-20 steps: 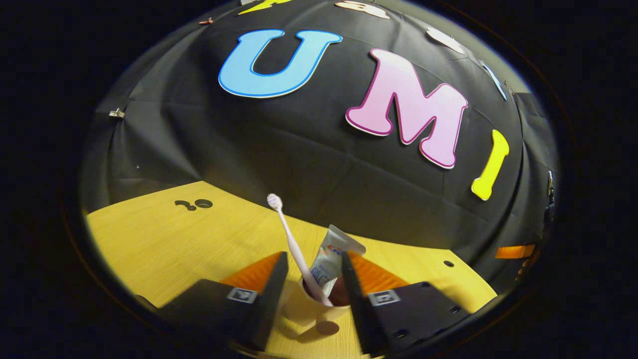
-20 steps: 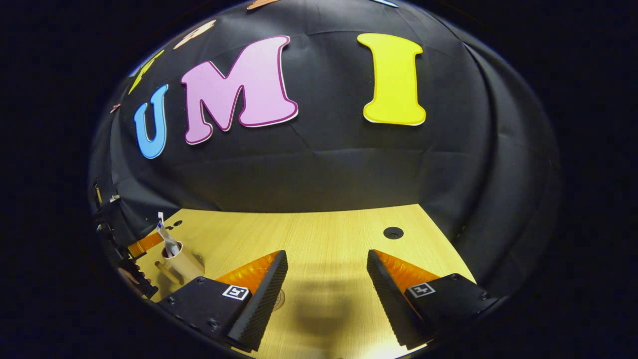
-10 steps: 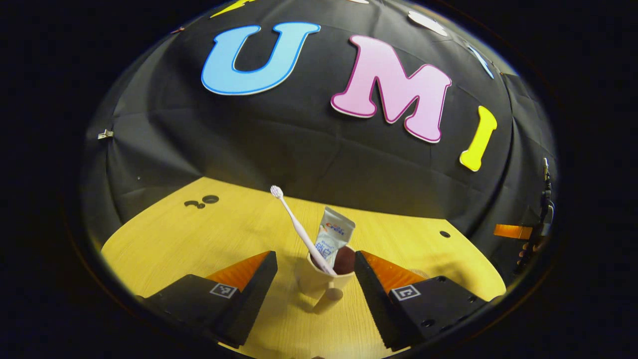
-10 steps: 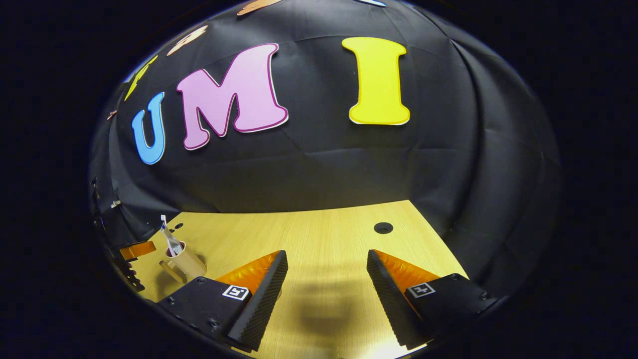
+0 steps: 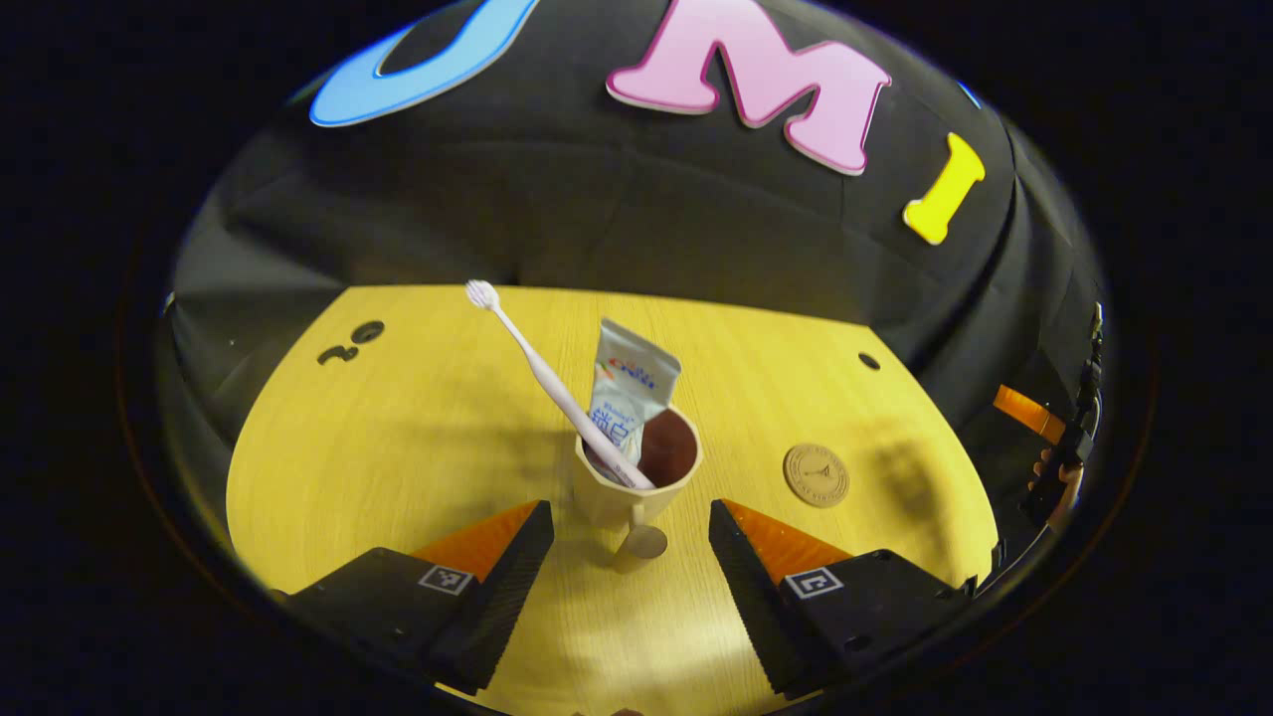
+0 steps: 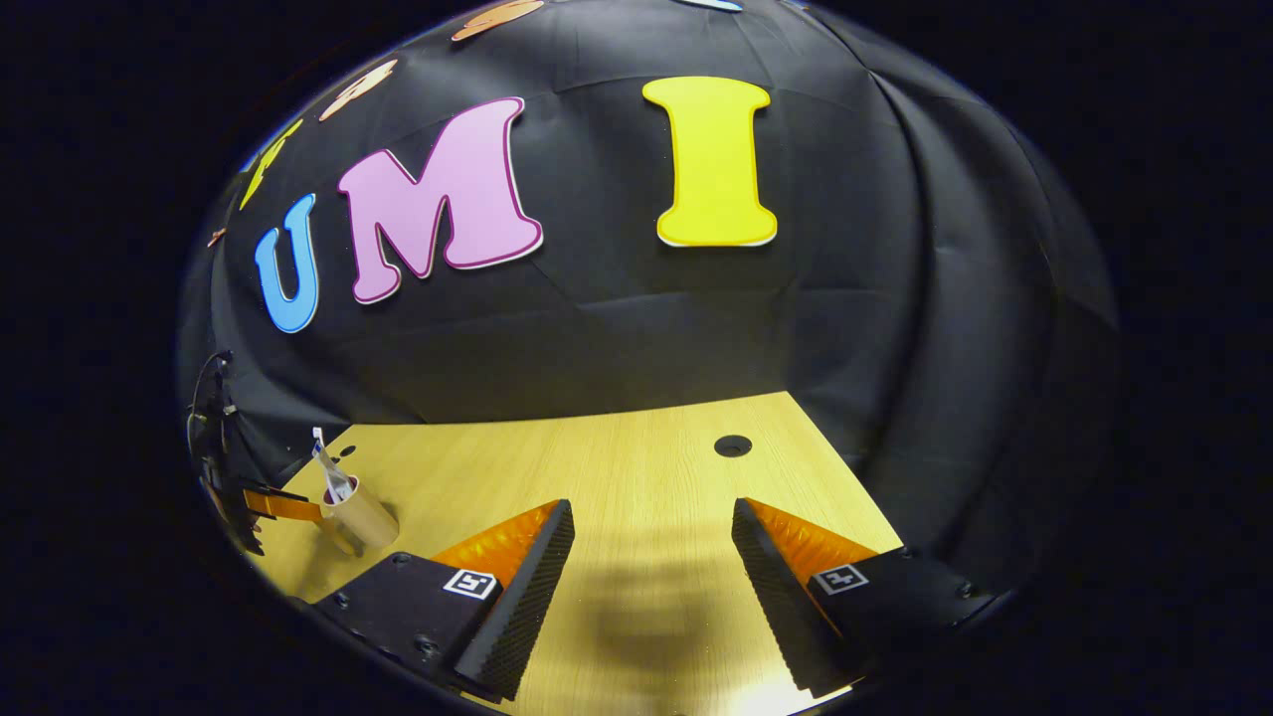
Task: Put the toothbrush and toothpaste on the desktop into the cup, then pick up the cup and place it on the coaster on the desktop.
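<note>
The left gripper [image 5: 627, 537] stands wide, holding nothing, its fingers flanking the near side of the cup [image 5: 636, 477] without touching it. The right gripper [image 6: 651, 587] is likewise wide and empty, over bare desk [image 6: 636, 447] well apart from the cup. The cup stands upright on the desk with its handle toward the left gripper. Inside it, the toothbrush [image 5: 552, 383] leans up and away to the cup's left, bristles uppermost, and the toothpaste [image 5: 627, 393] stands crimped end up against the far wall. The coaster [image 5: 816, 475] lies bare on the desk, near the cup on its right. Judgement: loading is complete; the cup transfer remains. Recommended: advance the fingers to straddle the cup body low, close squarely clear of the handle, lift level so the leaning contents do not tip out, and centre over the coaster.
</note>
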